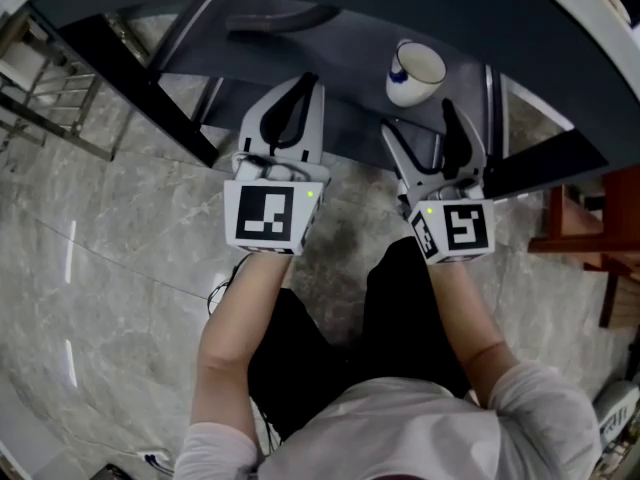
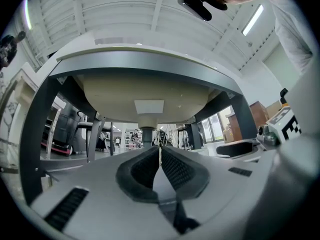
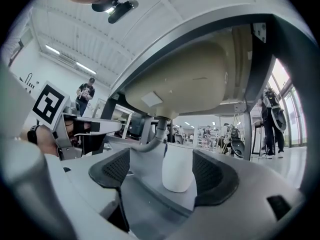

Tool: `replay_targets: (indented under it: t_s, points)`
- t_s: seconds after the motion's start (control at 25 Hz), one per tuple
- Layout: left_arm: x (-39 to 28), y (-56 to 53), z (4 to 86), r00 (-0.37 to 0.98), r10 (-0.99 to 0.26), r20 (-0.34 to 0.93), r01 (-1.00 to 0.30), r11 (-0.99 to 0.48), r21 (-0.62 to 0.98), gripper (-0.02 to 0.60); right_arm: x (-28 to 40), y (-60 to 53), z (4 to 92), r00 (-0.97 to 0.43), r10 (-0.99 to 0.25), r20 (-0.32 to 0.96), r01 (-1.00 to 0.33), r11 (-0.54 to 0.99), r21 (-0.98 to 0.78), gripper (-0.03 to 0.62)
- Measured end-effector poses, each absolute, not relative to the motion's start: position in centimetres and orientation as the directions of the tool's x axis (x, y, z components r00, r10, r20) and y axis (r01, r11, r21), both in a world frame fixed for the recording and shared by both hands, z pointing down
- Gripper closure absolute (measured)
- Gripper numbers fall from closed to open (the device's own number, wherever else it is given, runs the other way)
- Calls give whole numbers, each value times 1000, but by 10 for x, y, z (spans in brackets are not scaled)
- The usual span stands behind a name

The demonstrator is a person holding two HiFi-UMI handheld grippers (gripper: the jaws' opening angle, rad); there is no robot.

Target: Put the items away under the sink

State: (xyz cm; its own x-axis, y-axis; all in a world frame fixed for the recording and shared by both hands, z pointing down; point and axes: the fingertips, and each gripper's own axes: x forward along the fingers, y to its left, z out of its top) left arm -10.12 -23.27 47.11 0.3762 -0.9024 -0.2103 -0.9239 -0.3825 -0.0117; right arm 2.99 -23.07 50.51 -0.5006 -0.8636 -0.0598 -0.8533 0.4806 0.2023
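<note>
A white mug with a blue handle stands upright on the dark grey shelf under the sink. My right gripper is open, its tips just short of the mug. In the right gripper view the mug shows between the spread pads, not gripped. My left gripper is shut and holds nothing, resting at the shelf's front edge to the left of the mug. Its closed pads point under the beige sink basin.
The drain pipe hangs from the basin behind the mug. Dark frame legs flank the shelf. A flat dark object lies at the shelf's back. A wooden stool stands right and a metal rack left on the marble floor.
</note>
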Motion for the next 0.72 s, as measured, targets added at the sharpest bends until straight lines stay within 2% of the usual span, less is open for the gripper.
replay_targets:
  t_s: [0.36,0.48,0.56,0.72]
  points:
    - [-94,-217,452,379,-903,-204,-922,-386,-7,572,14,-212,496,-556,-831,30,-810,550,202,204]
    - [-87,-203,449,418,-898,-138,-900,-431,72,572,7,-196,482,-576,-814,76,-795,579,180,204]
    - [-89,-193,441,447,-882,-147,-871,-467,153,572,8,-188,471,-569,-816,104,-802,578,151,204]
    - [-101,-181,425,418,-901,-115,-887,-432,165,575,7,-180,450,-575,-805,148,-796,592,129,217]
